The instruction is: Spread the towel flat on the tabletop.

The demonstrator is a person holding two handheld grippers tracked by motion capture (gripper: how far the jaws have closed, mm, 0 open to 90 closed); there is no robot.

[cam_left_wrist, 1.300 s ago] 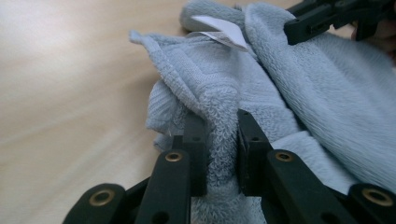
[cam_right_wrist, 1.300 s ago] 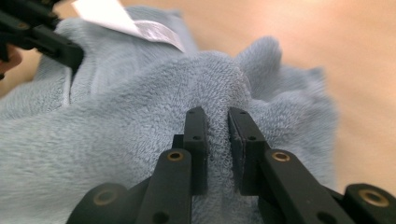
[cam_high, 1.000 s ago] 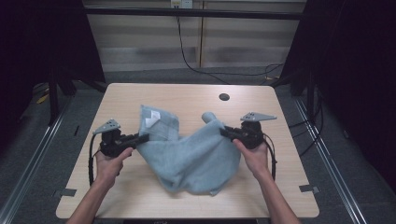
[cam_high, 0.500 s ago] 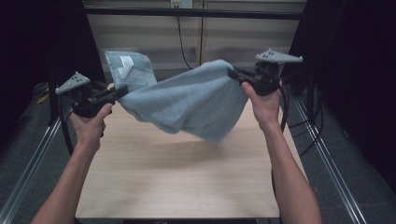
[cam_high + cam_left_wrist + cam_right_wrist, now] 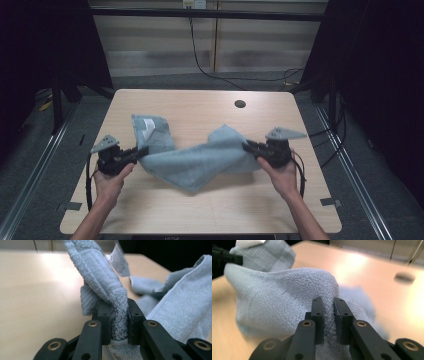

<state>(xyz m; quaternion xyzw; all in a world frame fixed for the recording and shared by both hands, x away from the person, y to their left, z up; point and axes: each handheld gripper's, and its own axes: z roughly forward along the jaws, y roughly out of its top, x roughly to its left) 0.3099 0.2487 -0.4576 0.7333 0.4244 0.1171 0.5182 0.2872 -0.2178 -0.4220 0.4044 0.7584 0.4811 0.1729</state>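
Observation:
A light blue towel [image 5: 195, 157] with a white label hangs stretched between my two grippers, low over the wooden table [image 5: 200, 105], its middle sagging onto the tabletop. My left gripper [image 5: 142, 151] pinches the towel's left edge; in the left gripper view the terry fabric [image 5: 110, 287] is bunched between the jaws of the left gripper [image 5: 119, 315]. My right gripper [image 5: 248, 146] holds the right edge, and the right gripper view has the towel [image 5: 282, 302] squeezed between the black jaws of the right gripper [image 5: 327, 312]. One corner with the label [image 5: 147, 125] lies folded back on the table.
A small round hole [image 5: 240, 104] sits in the tabletop at the back right. Black cables [image 5: 215, 70] run along the floor behind the table. Metal rails [image 5: 30, 170] flank both sides.
Both grippers swung the towel up and away from the table half a second ago, then brought it back down near the front, now spread wider than a second ago.

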